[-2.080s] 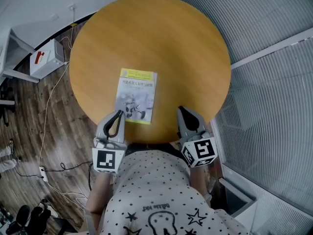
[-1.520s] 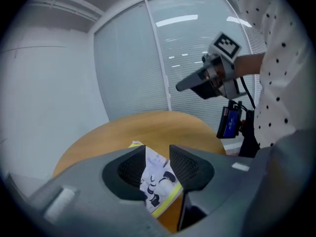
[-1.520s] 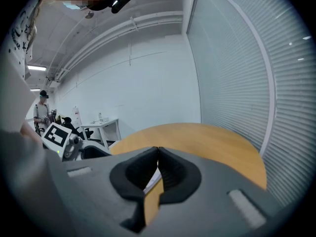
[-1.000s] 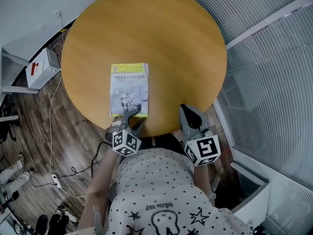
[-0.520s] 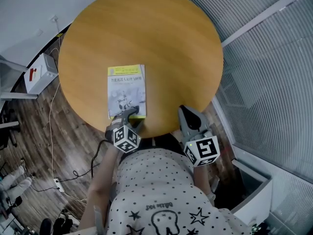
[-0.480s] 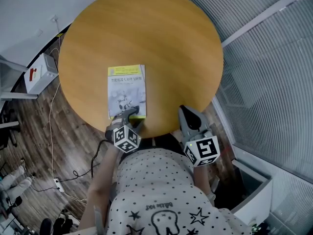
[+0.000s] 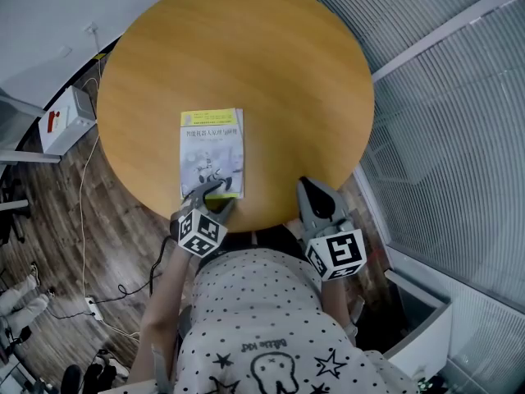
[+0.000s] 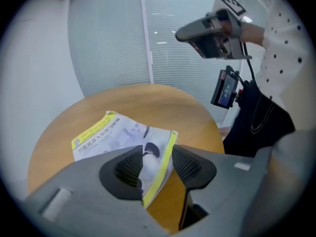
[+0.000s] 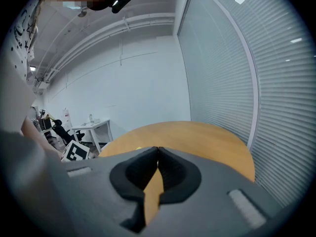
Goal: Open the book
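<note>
A closed book [image 7: 212,150] with a pale cover and yellow bands lies flat on the round wooden table [image 7: 271,64], near its front-left edge. My left gripper [image 7: 215,194] is at the book's near edge. In the left gripper view its jaws [image 8: 158,154] stand apart around the book's [image 8: 118,135] near corner and yellow strip. They have just been opening, and the pads do not press on the book. My right gripper [image 7: 316,194] hovers at the table's near edge, to the right of the book. Its jaws [image 9: 157,154] are shut on nothing.
A white box [image 7: 56,121] and cables lie on the wood floor left of the table. Glass walls with blinds [image 7: 459,138] run along the right. The person's dotted shirt [image 7: 262,318] fills the bottom of the head view.
The left gripper came from the table edge left of the book to the book's near edge, then rolled a little, its marker cube shifting left. The right gripper has stayed put.
</note>
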The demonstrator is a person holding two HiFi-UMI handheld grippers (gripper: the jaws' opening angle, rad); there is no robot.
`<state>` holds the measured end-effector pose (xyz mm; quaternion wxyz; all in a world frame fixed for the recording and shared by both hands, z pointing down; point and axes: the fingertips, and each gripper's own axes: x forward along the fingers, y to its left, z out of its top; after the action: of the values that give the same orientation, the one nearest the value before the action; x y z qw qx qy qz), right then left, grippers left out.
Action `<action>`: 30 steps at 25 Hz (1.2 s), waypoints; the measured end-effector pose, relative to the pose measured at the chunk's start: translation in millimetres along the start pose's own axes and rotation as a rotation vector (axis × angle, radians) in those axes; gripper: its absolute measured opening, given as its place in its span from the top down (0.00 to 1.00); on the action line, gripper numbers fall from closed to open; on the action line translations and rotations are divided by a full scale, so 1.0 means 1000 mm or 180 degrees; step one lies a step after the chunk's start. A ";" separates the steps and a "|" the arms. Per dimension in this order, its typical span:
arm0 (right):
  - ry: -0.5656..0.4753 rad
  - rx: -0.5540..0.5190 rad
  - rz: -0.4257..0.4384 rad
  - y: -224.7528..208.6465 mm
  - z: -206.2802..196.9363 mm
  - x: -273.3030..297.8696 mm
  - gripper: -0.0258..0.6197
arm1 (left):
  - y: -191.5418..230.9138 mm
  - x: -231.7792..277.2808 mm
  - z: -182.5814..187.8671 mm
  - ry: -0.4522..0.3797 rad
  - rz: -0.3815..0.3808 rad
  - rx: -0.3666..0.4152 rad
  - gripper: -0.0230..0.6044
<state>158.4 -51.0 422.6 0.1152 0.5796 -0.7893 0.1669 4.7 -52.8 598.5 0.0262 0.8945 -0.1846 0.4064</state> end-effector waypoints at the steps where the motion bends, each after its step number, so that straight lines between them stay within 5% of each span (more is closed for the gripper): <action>1: 0.0000 -0.0001 0.0000 0.000 -0.001 0.000 0.95 | 0.006 -0.005 0.001 -0.0062 0.0060 -0.0166 0.65; 4: 0.0010 0.0000 -0.0006 0.005 -0.002 0.002 0.95 | 0.027 -0.019 -0.001 -0.0227 0.0286 -0.0642 0.69; 7: 0.0017 -0.0003 -0.0010 0.009 -0.003 0.003 0.95 | 0.041 -0.024 -0.003 -0.0304 0.0490 -0.0845 0.73; 18: 0.0020 -0.0013 -0.0031 0.015 -0.005 -0.006 0.95 | 0.013 0.008 0.001 0.0058 0.0267 -0.0437 0.80; 21: 0.0026 -0.0016 -0.0038 0.019 -0.005 -0.008 0.95 | 0.019 0.000 0.004 -0.0054 0.0293 -0.0668 0.91; 30: -0.0021 -0.0033 -0.0010 0.027 -0.005 -0.009 0.95 | 0.047 -0.032 0.016 -0.0578 0.0619 -0.1290 0.93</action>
<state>134.9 -33.9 420.3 0.1159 0.5808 -0.7895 0.1608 -19.4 -89.6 559.4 0.1492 0.8818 -0.3492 0.2796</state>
